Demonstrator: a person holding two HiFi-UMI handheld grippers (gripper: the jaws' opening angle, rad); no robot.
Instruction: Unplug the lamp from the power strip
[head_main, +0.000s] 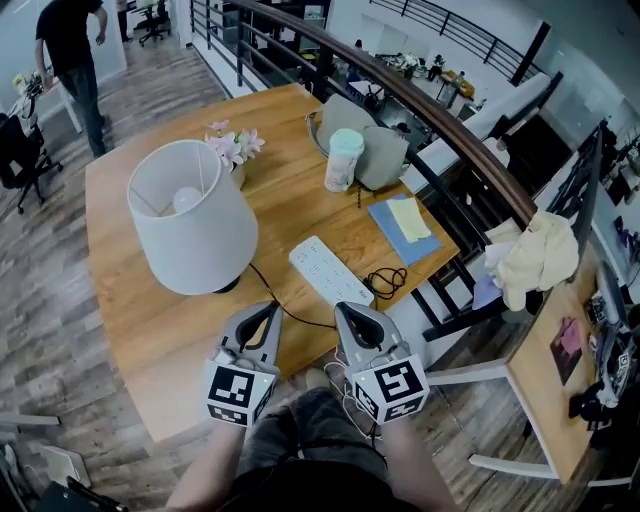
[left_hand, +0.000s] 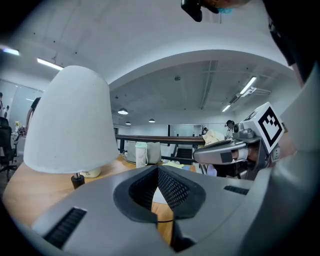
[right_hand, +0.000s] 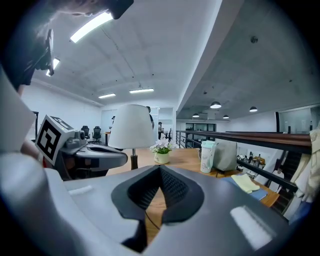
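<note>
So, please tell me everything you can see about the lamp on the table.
The lamp stands upright on the wooden table, left of the white power strip, near a small pot of flowers. Its pale, smooth shade widens downward; the open top shows a round bulb and thin wire supports. A dark base sits under it, and a thin black cord runs from there toward the strip, its end hidden behind the right hand-held gripper. Nothing holds the lamp.

Wht lamp (head_main: 195, 225), wht pwr strip (head_main: 328, 270)
</note>
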